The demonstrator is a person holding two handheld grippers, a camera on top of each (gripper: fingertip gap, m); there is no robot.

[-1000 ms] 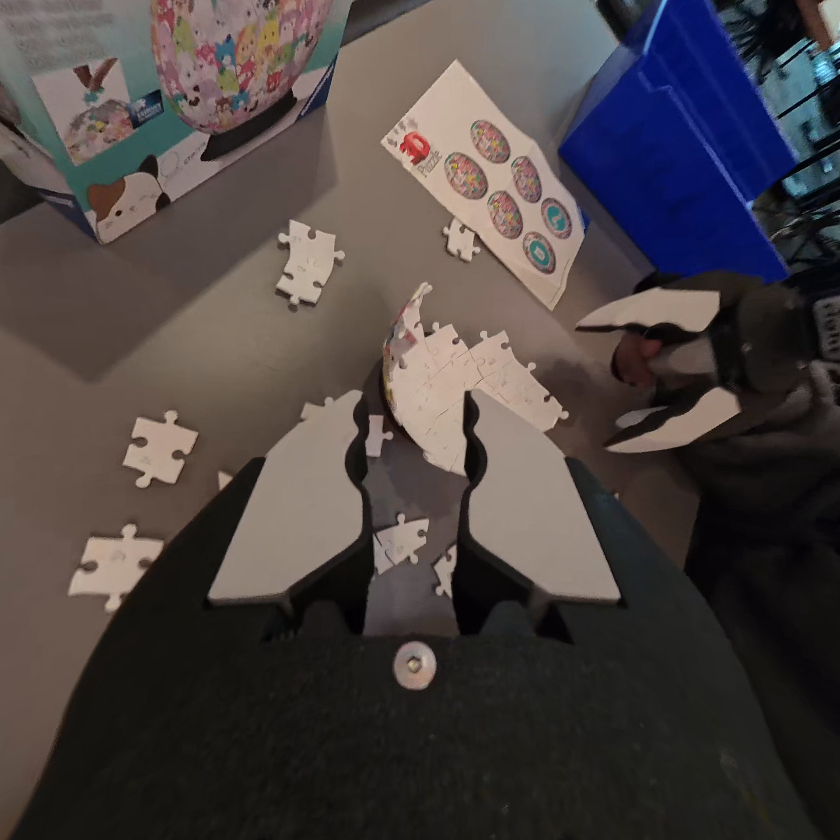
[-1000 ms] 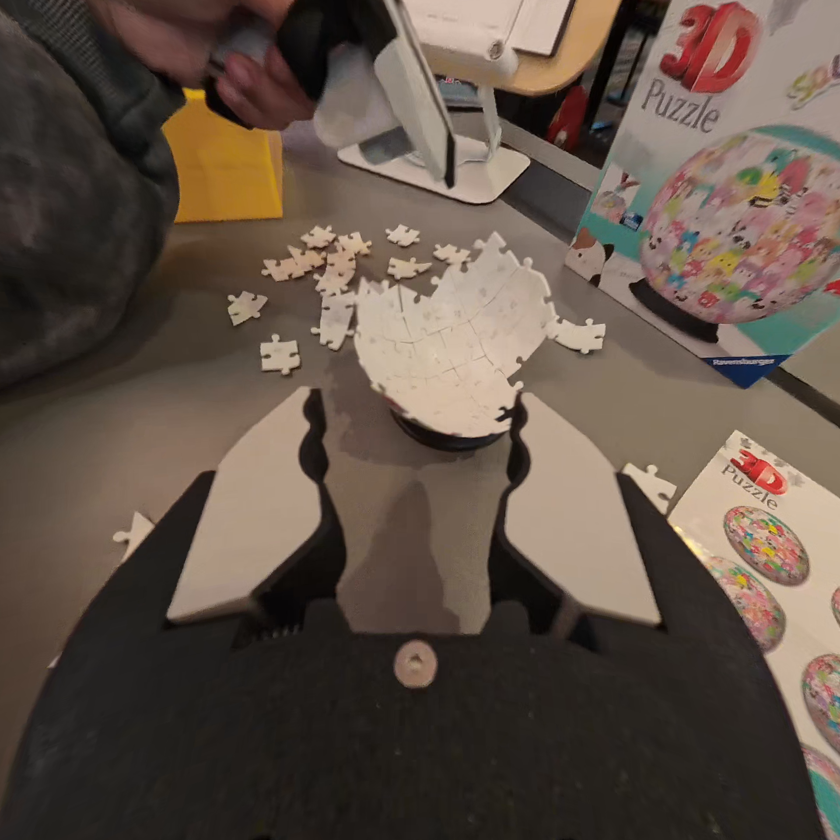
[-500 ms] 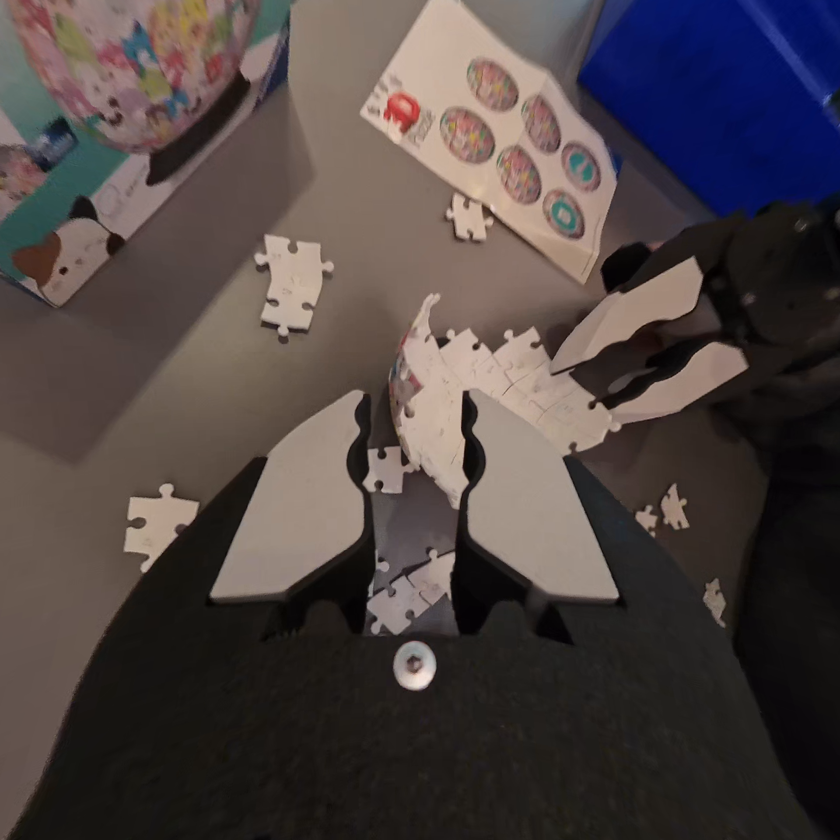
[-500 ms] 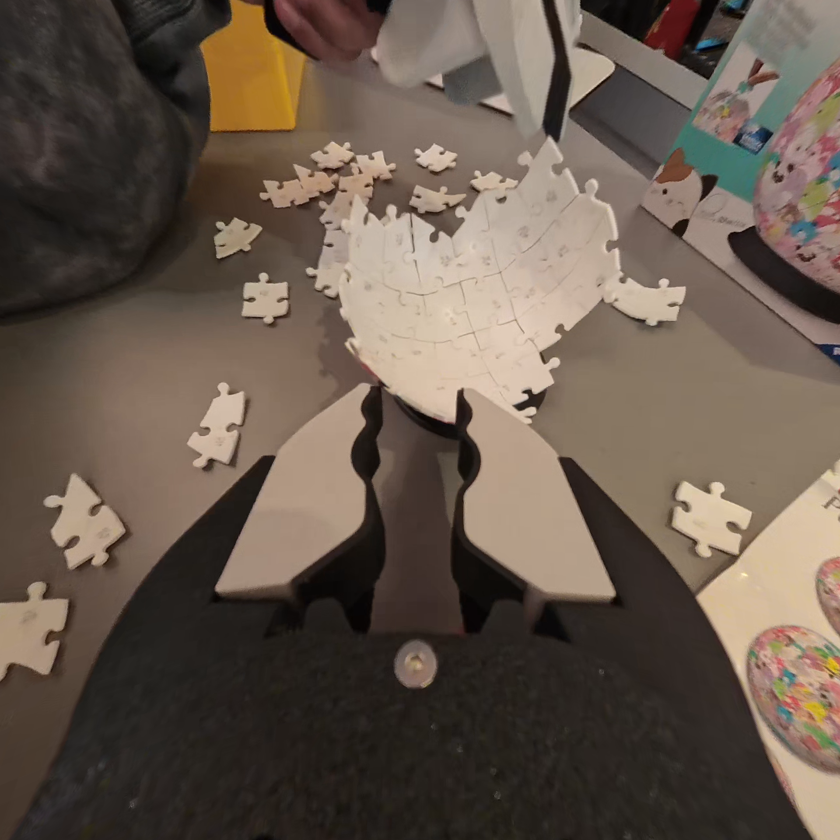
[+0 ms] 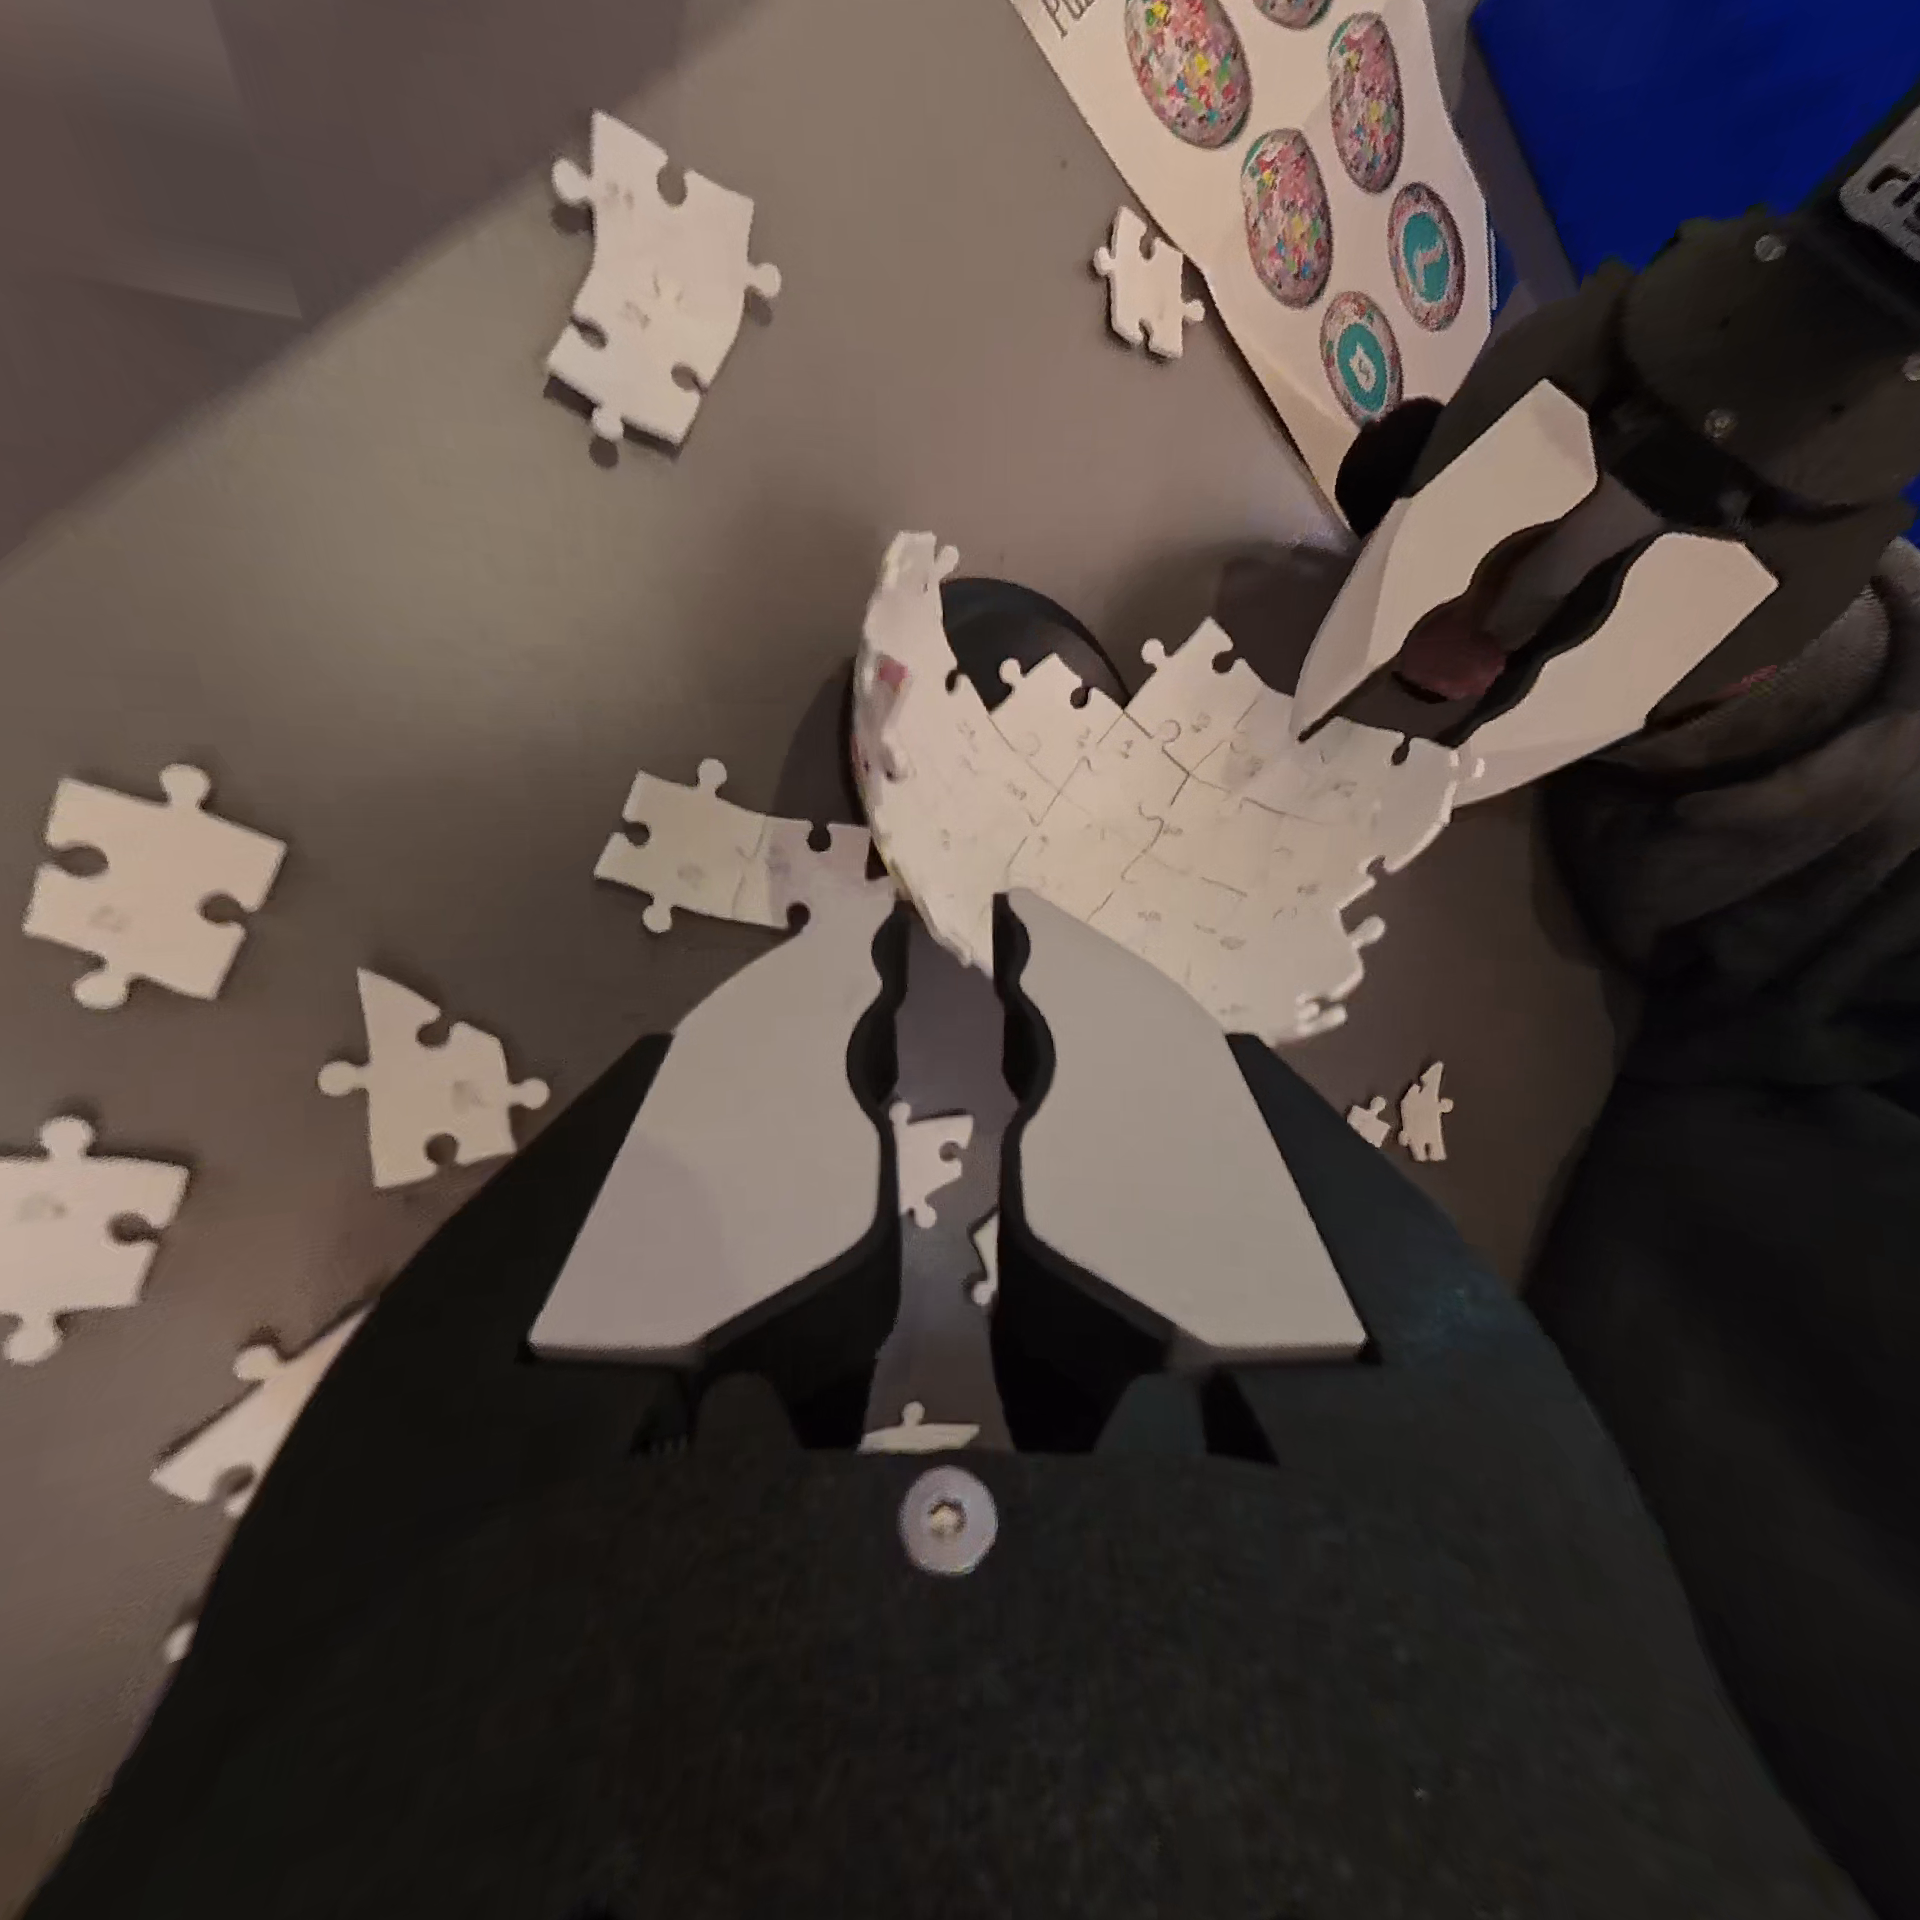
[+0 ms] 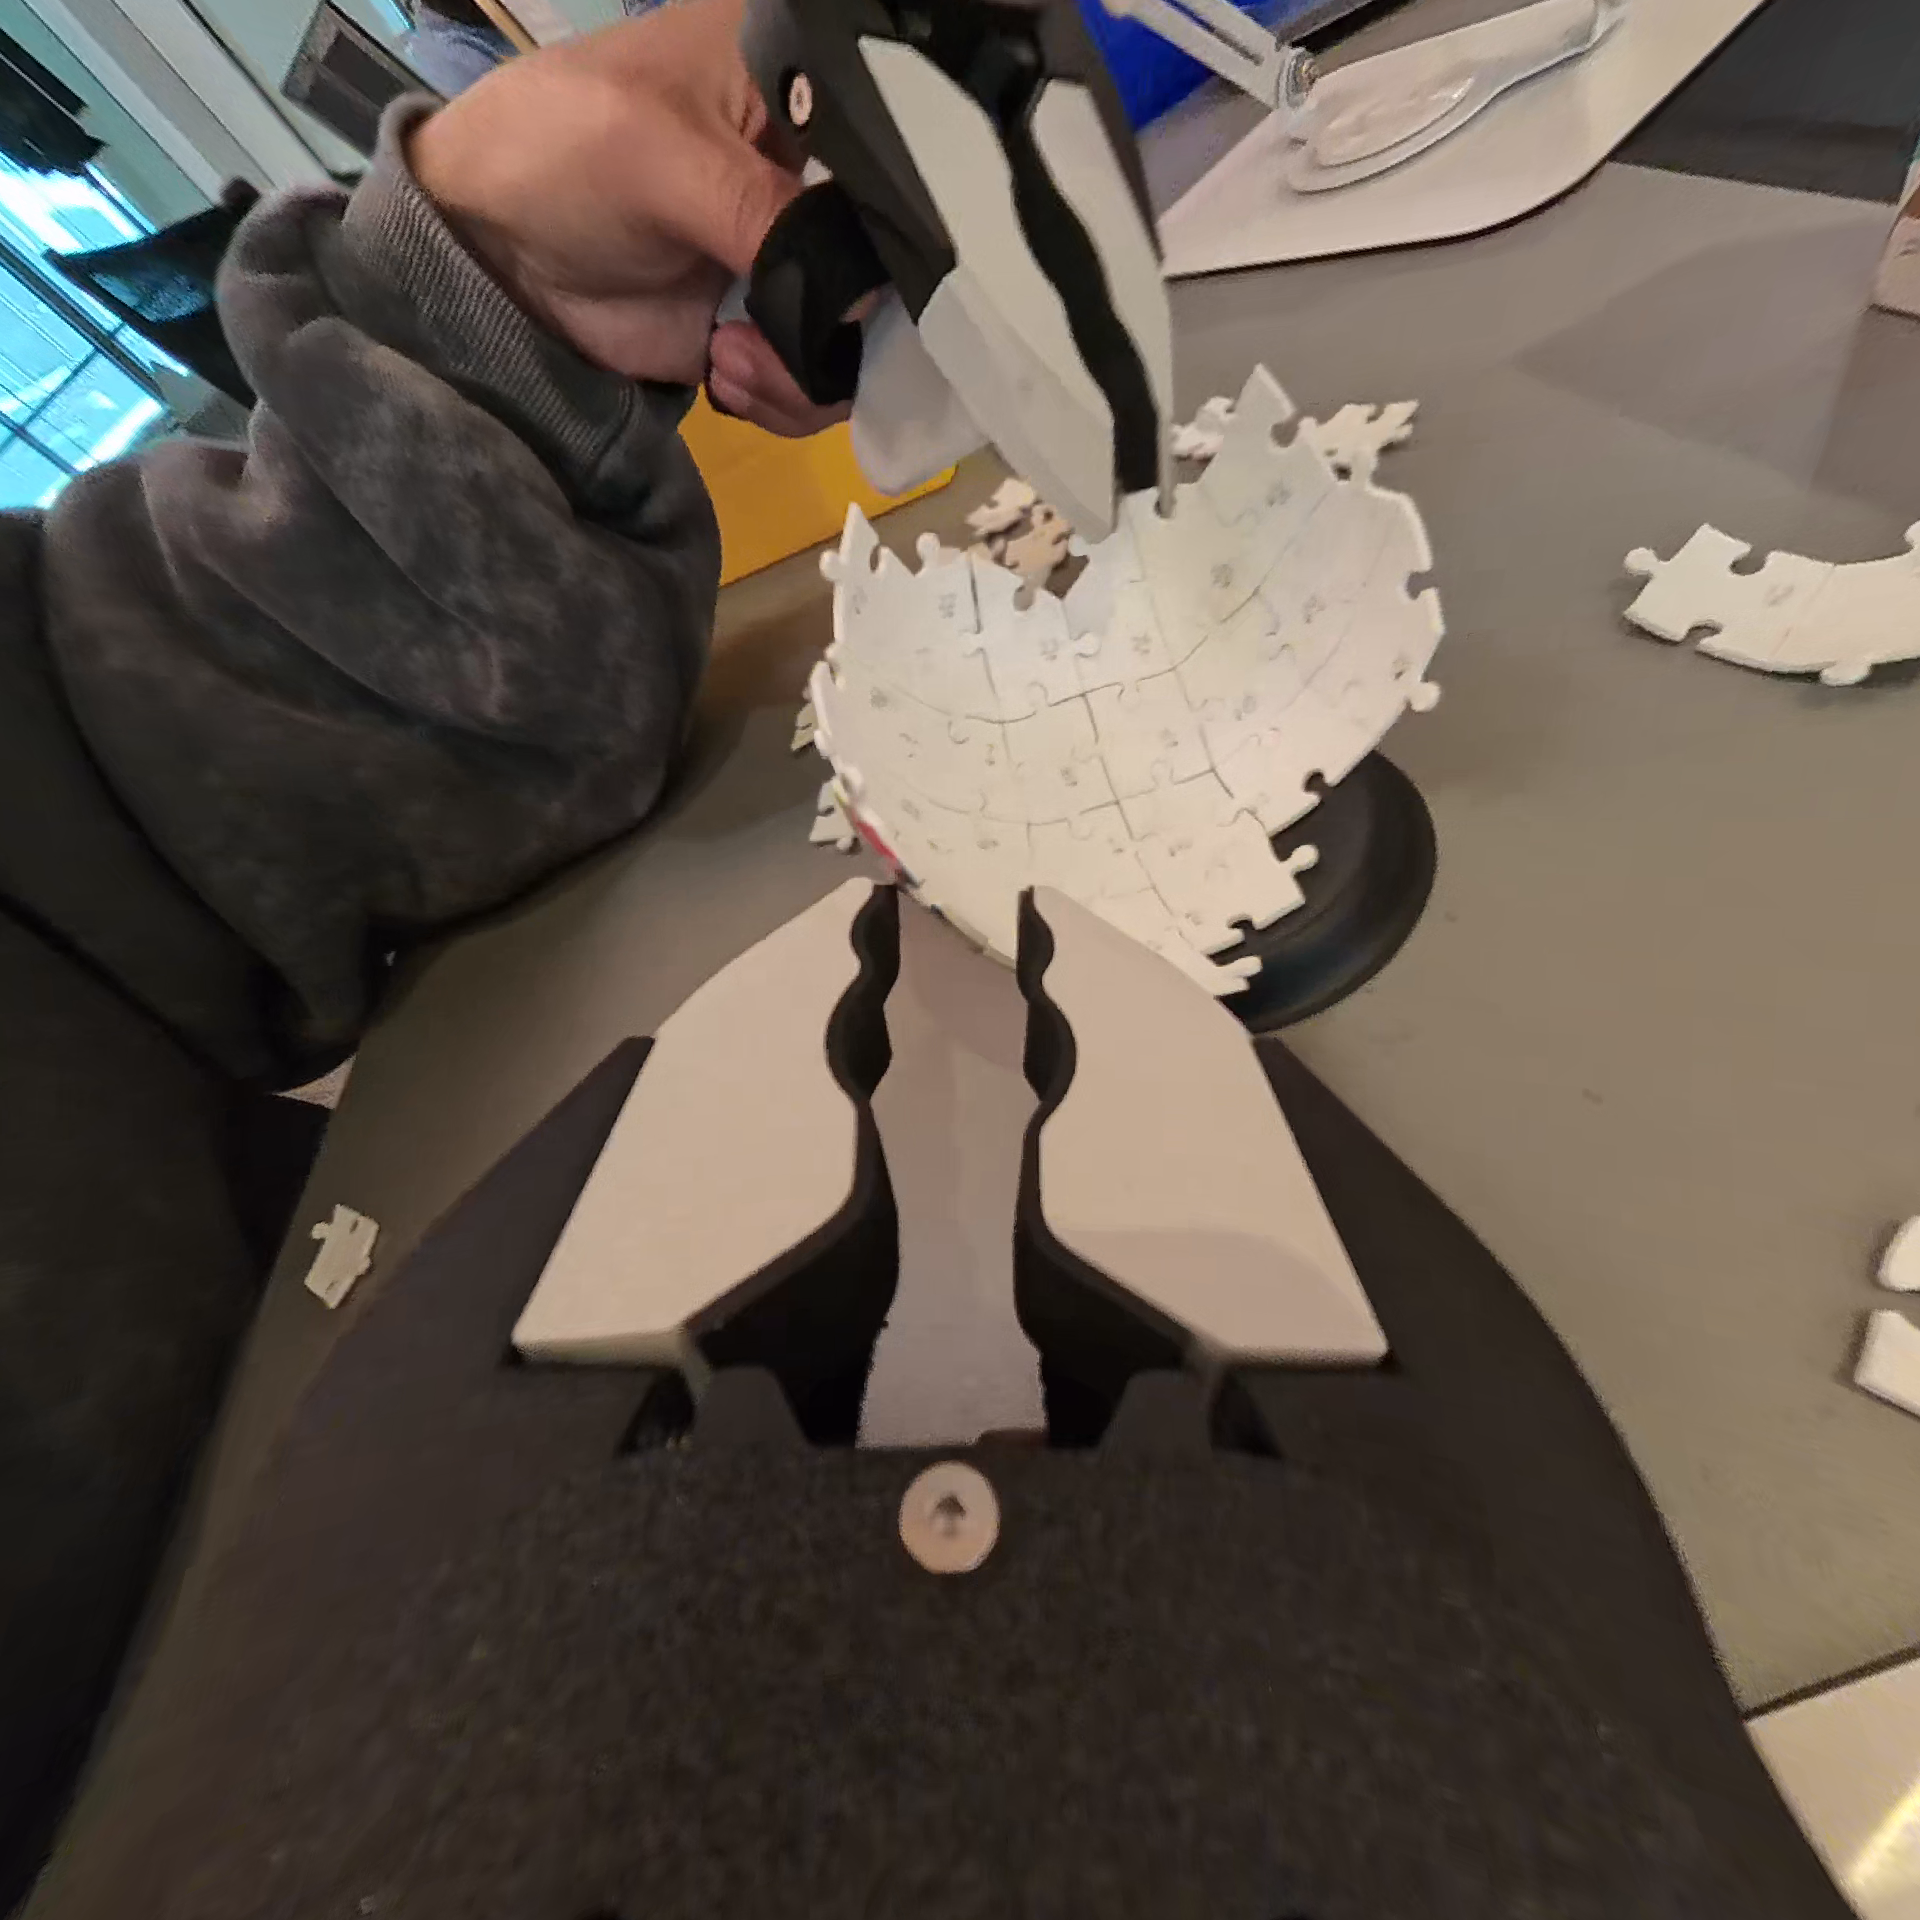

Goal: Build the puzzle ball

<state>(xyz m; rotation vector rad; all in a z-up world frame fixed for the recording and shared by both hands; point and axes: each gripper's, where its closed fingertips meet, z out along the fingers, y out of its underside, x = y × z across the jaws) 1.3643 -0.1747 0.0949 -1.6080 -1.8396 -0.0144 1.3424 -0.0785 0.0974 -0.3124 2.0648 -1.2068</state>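
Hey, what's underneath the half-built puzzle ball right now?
The half-built puzzle ball sits tilted on a round black stand on the grey table. The shell covers most of the stand, so how it seats is hidden.

1. This looks like an office or work room.
2. A big grey table (image 6: 1662, 935) fills it.
3. A white lamp base (image 6: 1455, 156) stands on it.
4. Big bright windows (image 6: 62, 343) are far behind.
5. A blue bin (image 5: 1714, 125) stands beside the table.

One half-built puzzle ball (image 5: 1164, 831), one black stand (image 6: 1351, 883), two grippers (image 5: 945, 914) (image 6: 956, 904), one instruction sheet (image 5: 1299, 156)
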